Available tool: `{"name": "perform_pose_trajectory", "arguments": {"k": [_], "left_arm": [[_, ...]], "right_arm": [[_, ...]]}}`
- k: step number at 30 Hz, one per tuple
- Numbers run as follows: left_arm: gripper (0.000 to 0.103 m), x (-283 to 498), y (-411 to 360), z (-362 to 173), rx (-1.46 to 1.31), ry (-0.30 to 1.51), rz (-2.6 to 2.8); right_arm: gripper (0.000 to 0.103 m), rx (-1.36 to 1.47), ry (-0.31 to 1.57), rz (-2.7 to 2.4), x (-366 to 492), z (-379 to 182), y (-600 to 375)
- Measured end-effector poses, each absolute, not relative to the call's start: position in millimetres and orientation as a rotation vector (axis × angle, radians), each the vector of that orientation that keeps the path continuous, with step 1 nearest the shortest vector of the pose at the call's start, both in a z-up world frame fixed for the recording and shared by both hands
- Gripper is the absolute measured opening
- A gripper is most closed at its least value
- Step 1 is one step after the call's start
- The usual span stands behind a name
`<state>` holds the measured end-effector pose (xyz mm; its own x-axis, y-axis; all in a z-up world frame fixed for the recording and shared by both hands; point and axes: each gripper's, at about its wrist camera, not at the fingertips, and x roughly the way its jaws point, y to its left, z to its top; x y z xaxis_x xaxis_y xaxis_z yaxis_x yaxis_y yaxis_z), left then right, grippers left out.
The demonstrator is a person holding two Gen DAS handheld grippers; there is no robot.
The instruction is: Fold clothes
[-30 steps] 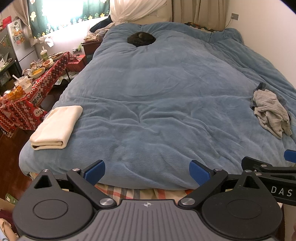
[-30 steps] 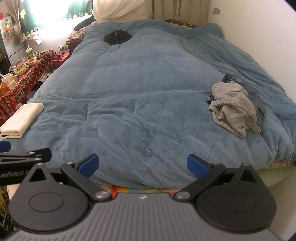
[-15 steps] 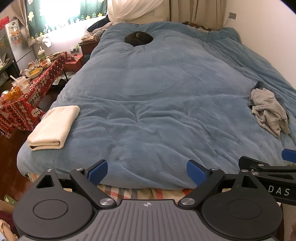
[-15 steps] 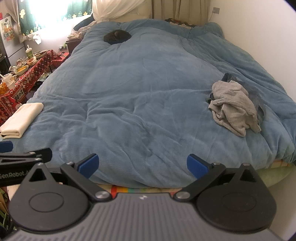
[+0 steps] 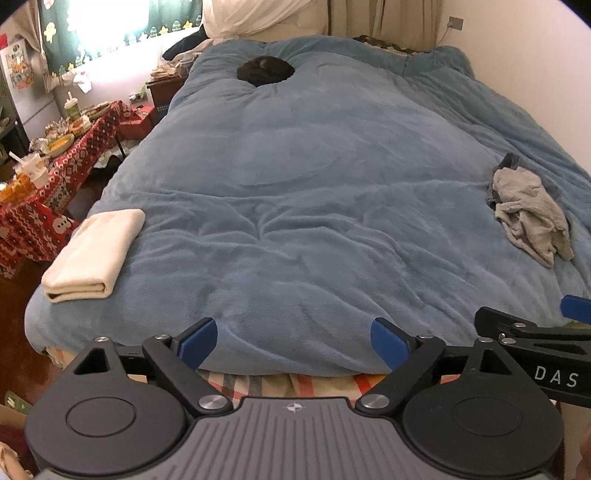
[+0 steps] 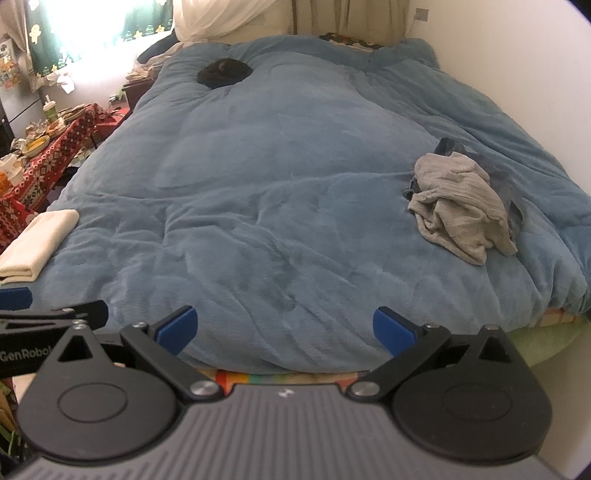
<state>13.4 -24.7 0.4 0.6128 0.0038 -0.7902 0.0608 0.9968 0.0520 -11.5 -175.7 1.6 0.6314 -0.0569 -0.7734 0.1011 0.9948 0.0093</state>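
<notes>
Wide bed under plush blue fleece duvet (image 5: 314,192), surface softly rumpled, filling both views. Long counter draped in red knitted-pattern cloth (image 5: 55,173) along bed's left side, crowded with cups and dishes. Crumpled grey jersey garment (image 6: 461,206) heaped on bed's right side, over darker denim-like piece. Cream towel-like cloth, folded into neat rectangle (image 5: 94,254), at left near corner. Round black lump (image 5: 265,70) near headboard. Left hand-held gripper (image 5: 294,341) and right hand-held gripper (image 6: 283,330): blue-padded fingers spread wide, empty, at bed's foot.

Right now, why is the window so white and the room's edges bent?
Left wrist view: the window is blown out by daylight, and the fisheye lens curves the blue duvet. Right wrist view: the same window glare, dark rounded corners, slight softness on the crumpled grey garment.
</notes>
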Motion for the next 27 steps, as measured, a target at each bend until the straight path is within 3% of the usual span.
{"name": "perform_pose_trajectory", "arguments": {"k": [14,27], "left_arm": [[0.089,52.8,-77.6,-10.5,0.121,0.842,-0.165],[0.087,156.2,-202.6,-48.2,0.212,0.826,-0.433]], "right_arm": [[0.102,0.052,0.856,-0.189,4.3,-13.3,-235.2],[0.102,-0.062,0.839,-0.418,51.0,-61.7,-354.4]]}}
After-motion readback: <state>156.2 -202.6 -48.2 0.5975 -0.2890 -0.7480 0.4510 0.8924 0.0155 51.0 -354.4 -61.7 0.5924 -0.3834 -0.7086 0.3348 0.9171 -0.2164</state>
